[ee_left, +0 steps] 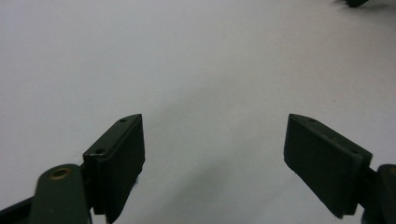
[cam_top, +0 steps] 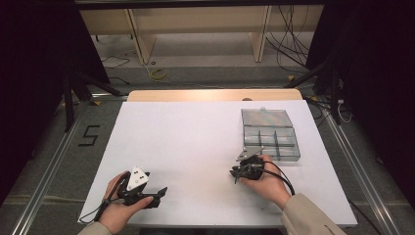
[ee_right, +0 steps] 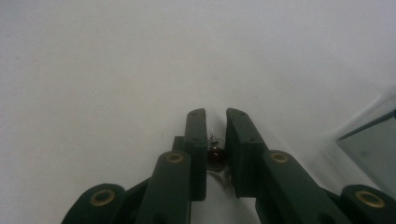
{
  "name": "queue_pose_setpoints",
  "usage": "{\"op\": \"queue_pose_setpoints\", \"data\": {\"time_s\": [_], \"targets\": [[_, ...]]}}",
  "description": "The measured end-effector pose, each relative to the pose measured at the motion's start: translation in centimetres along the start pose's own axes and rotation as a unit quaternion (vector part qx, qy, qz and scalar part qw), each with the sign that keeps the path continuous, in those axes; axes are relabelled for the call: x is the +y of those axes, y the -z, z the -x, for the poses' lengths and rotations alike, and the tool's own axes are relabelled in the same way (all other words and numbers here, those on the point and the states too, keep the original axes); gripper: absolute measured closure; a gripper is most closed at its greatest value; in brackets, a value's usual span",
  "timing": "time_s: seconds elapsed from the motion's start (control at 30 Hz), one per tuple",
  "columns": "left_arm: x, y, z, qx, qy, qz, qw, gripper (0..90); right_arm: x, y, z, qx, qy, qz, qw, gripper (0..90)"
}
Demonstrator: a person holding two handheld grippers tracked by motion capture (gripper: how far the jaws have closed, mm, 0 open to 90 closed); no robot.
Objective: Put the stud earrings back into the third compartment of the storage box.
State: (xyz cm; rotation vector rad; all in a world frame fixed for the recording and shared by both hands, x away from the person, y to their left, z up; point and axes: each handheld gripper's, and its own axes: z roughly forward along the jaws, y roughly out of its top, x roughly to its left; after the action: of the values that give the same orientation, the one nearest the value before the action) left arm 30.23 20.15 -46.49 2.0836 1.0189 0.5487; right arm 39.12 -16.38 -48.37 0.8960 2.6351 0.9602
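A small dark red bead (ee_right: 215,155) with a bit of thin wire on it sits between the two black jaws of my right gripper (ee_right: 215,114), which is shut on it just above the white table sheet (cam_top: 195,142). In the high view the right gripper (cam_top: 240,172) is held in a hand just in front of the near left corner of a clear compartment box (cam_top: 271,137). My left gripper (cam_top: 157,197) rests at the near left of the sheet. In its own view the left gripper (ee_left: 215,126) stands wide open, with bare white sheet between the pads.
The clear box has its lid (cam_top: 266,117) folded back toward the far side, and a corner of the box (ee_right: 373,140) shows at the right of the right gripper view. A wooden table edge (cam_top: 215,94) lies beyond the sheet. Cables trail on the floor behind.
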Motion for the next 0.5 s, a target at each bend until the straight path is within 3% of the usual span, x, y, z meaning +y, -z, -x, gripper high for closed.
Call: {"op": "queue_pose_setpoints", "data": {"time_s": [0.23, 0.5], "targets": [[0.03, 0.01, -0.03, 0.001, -0.001, -0.001, 1.0, 20.1, 0.14, 0.0, -0.1, -0.003, 0.0, -0.001, 1.0, 81.0], [0.01, -0.02, -0.01, 0.001, 0.0, -0.001, 1.0, 20.2, 0.79, 0.96, -0.22, 0.0, -0.003, 0.034, 0.9994, 81.7]]}}
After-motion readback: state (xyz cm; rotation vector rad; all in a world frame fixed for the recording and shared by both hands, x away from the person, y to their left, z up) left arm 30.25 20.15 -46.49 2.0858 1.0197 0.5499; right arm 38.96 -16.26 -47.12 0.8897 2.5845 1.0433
